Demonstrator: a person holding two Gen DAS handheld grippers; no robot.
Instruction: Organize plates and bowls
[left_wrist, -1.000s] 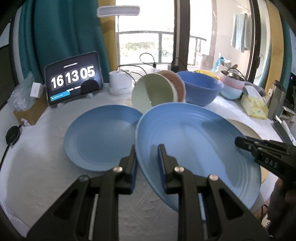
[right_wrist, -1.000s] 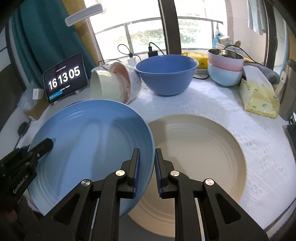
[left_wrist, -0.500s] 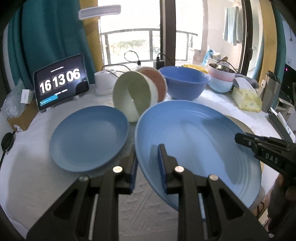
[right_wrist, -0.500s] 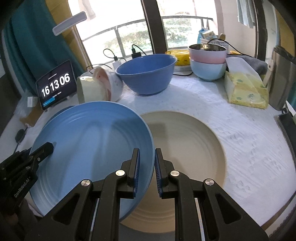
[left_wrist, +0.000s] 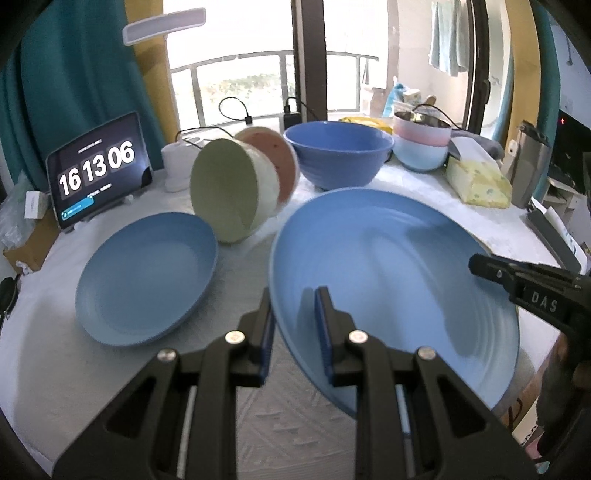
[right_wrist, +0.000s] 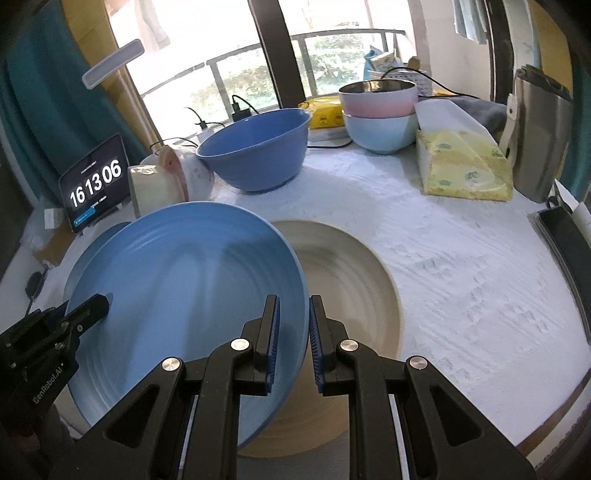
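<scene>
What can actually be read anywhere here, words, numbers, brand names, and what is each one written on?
"16 13 06": tablet screen.
"DAS": side of the right gripper, seen from the left wrist.
"GenRobot.AI": side of the left gripper, seen from the right wrist.
Small lines above and below the tablet's digits: too small to read.
Print on the yellow tissue pack: unreadable.

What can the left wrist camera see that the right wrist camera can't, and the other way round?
Only the left view shows the whole smaller blue plate and the inside of the tipped green bowl. Only the right view shows most of the beige plate lying beside and partly under the big blue plate. Both show that big plate clamped at opposite rims by the left gripper and right gripper, plus the blue bowl and clock tablet.
</scene>
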